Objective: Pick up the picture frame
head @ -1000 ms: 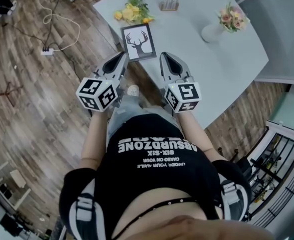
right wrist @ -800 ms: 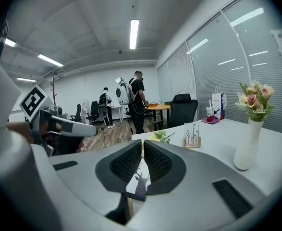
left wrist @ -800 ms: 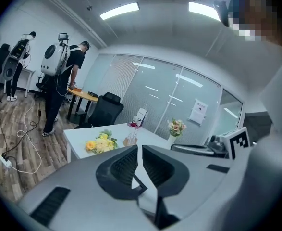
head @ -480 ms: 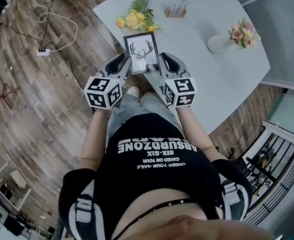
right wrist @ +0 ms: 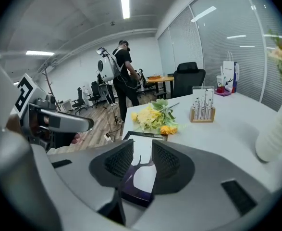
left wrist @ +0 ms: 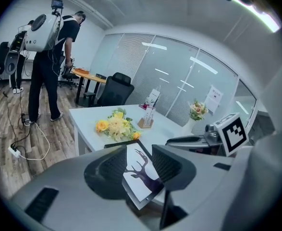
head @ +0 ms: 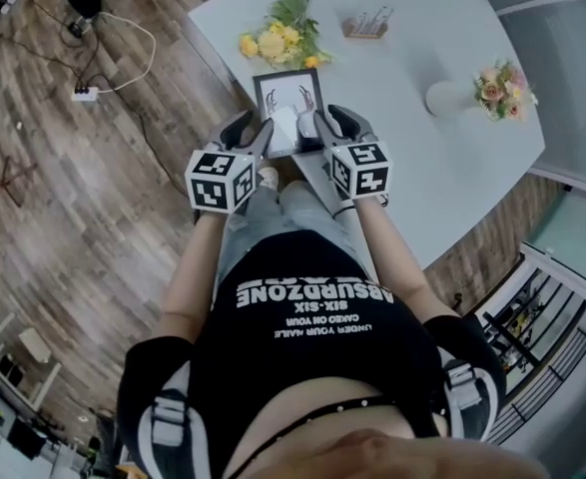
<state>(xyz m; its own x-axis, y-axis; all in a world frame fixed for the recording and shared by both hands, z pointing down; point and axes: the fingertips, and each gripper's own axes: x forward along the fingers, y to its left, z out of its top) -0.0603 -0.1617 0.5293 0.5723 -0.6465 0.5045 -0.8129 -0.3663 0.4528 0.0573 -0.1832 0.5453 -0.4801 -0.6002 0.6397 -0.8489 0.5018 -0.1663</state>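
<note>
A black picture frame (head: 285, 90) with a deer-antler print lies flat on the white table (head: 422, 28), near its front corner. My left gripper (head: 262, 134) is at the frame's near left side and my right gripper (head: 321, 125) at its near right side. Both gripper jaws are opening. In the left gripper view the frame's (left wrist: 140, 176) near corner shows in the gap of the left gripper (left wrist: 138, 165). In the right gripper view the frame (right wrist: 141, 176) lies between the spread pads of the right gripper (right wrist: 141, 159). No pad presses on it.
Yellow flowers (head: 278, 38) lie just beyond the frame. A small wooden holder (head: 365, 26) stands farther back, and a white vase (head: 442, 96) with pink flowers is at the right. A power strip (head: 83, 94) and cable lie on the wooden floor. A person (left wrist: 54, 61) stands in the background.
Both grippers have come down and forward to the frame's near end. Their jaws, shut a second ago, now stand apart on either side of the frame.
</note>
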